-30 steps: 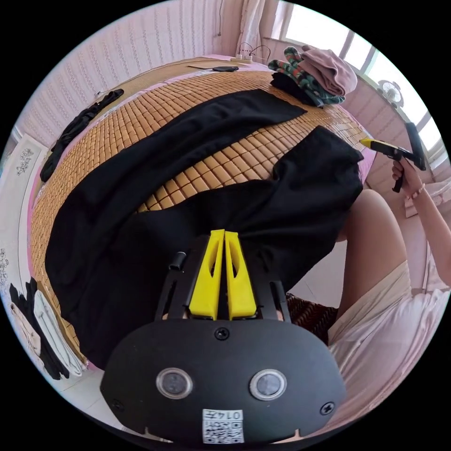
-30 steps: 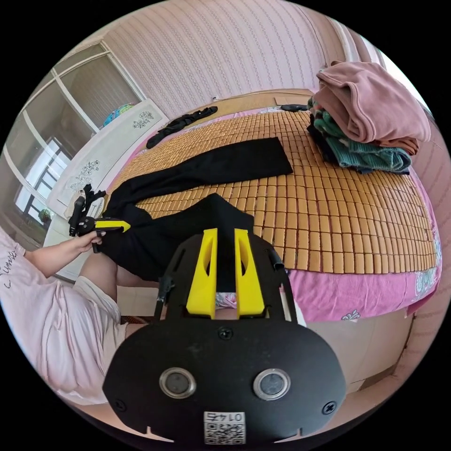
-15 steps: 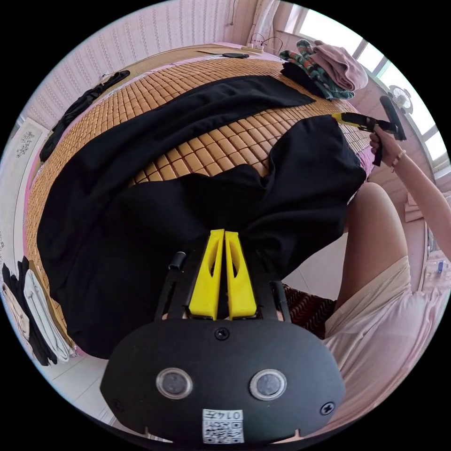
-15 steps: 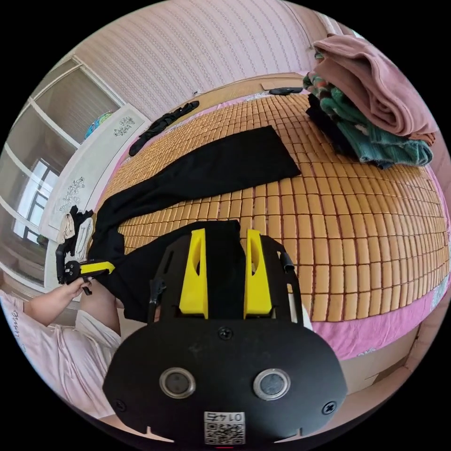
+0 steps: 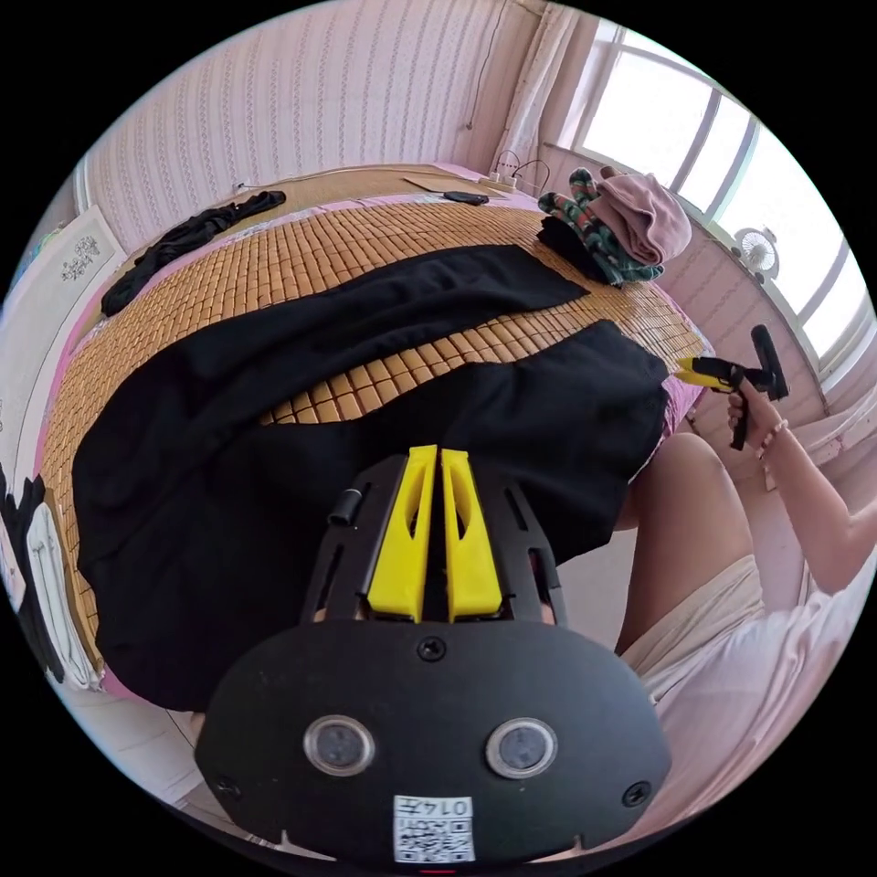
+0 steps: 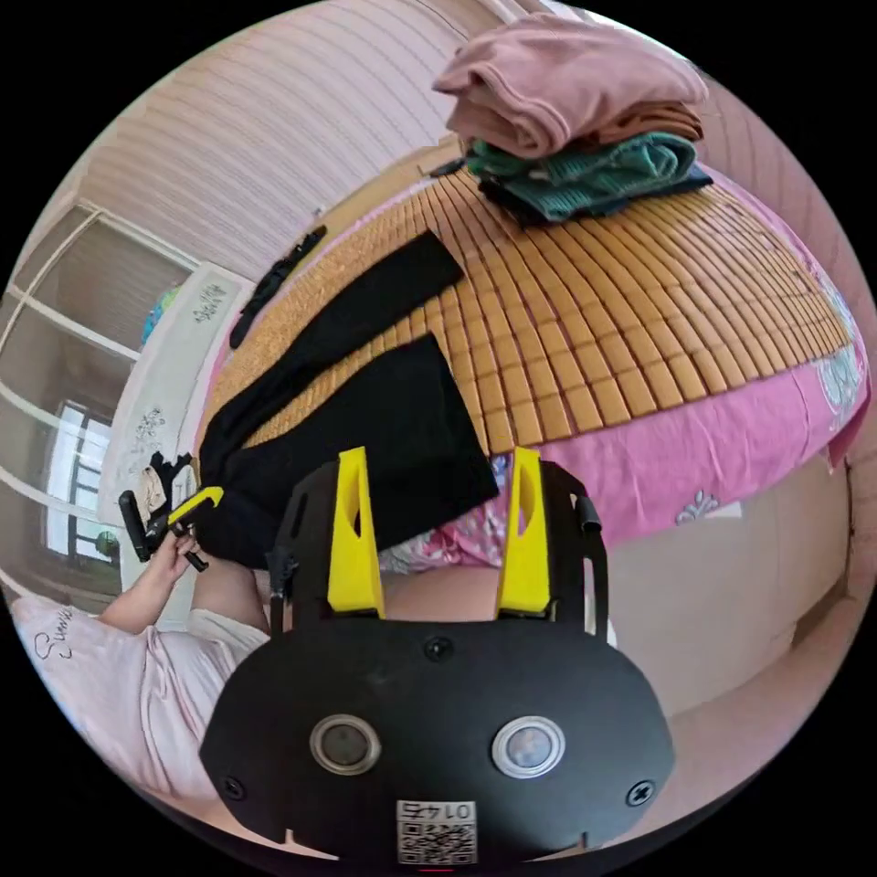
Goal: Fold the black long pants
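Observation:
The black long pants (image 5: 384, 311) lie spread on a bamboo mat (image 5: 301, 251), with the two legs apart in a V. The near leg's hem (image 6: 411, 438) reaches the bed's edge. In the left gripper view my left gripper (image 5: 437, 452) has its jaws pressed together on the black cloth at the waist end. The right gripper view also shows the left gripper (image 6: 208, 496) at the waist edge, held by a hand. My right gripper (image 6: 438, 457) stands wide open, just off the bed beside the near hem, holding nothing. The right gripper (image 5: 687, 365) also appears next to that hem.
A pile of folded clothes (image 6: 575, 119) sits on the mat's far corner. A dark garment (image 5: 183, 242) lies along the far side of the bed. A pink sheet (image 6: 713, 448) hangs over the bed's edge. The person's leg (image 5: 685, 512) is against the bed.
My right gripper's jaws have spread wider and it has drawn back from the near leg's hem to past the bed's edge. The left gripper stays closed at the waist.

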Action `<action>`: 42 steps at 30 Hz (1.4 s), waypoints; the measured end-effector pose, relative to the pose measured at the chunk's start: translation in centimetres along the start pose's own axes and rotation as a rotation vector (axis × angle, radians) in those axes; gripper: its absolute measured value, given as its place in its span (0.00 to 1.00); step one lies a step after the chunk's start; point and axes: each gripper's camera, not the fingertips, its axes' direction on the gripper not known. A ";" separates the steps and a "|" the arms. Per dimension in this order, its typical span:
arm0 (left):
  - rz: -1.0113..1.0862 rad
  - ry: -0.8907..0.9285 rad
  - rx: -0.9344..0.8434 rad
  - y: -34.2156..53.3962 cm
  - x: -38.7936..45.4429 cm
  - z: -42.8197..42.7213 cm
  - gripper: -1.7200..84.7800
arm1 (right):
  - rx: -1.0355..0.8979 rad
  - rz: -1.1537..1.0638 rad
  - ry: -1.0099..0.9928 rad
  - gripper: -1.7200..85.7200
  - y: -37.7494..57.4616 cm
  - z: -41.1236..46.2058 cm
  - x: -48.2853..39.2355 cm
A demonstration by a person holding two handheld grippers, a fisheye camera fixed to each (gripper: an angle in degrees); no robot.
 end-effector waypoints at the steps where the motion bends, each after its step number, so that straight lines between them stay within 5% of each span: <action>1: 0.004 -0.013 0.014 0.1 -0.2 -1.0 0.01 | -0.046 0.015 0.030 0.25 0.4 0.8 -0.1; 11: -0.103 -0.031 0.048 2.5 -6.0 -8.6 0.01 | 0.051 0.029 -0.042 0.04 -0.4 -1.1 -3.8; 15: -0.201 -0.050 0.087 4.1 -9.8 -12.5 0.01 | 0.174 0.083 0.032 0.04 0.8 -5.5 -4.1; 20: -0.428 -0.108 0.144 9.2 -17.7 -18.4 0.02 | -0.016 0.154 0.120 0.04 -0.4 -4.3 -5.4; 24: -0.603 -0.169 0.157 14.2 -23.4 -22.2 0.05 | 0.032 0.149 0.260 0.05 -1.8 -6.2 -10.1; 32: -0.951 -0.320 0.176 26.2 -34.1 -29.4 0.11 | -0.092 -0.560 0.150 0.06 -13.4 1.2 -39.5; 42: -1.079 -0.030 0.303 31.0 -42.3 -28.7 0.18 | -0.315 -1.325 -0.011 0.09 -16.8 20.7 -82.9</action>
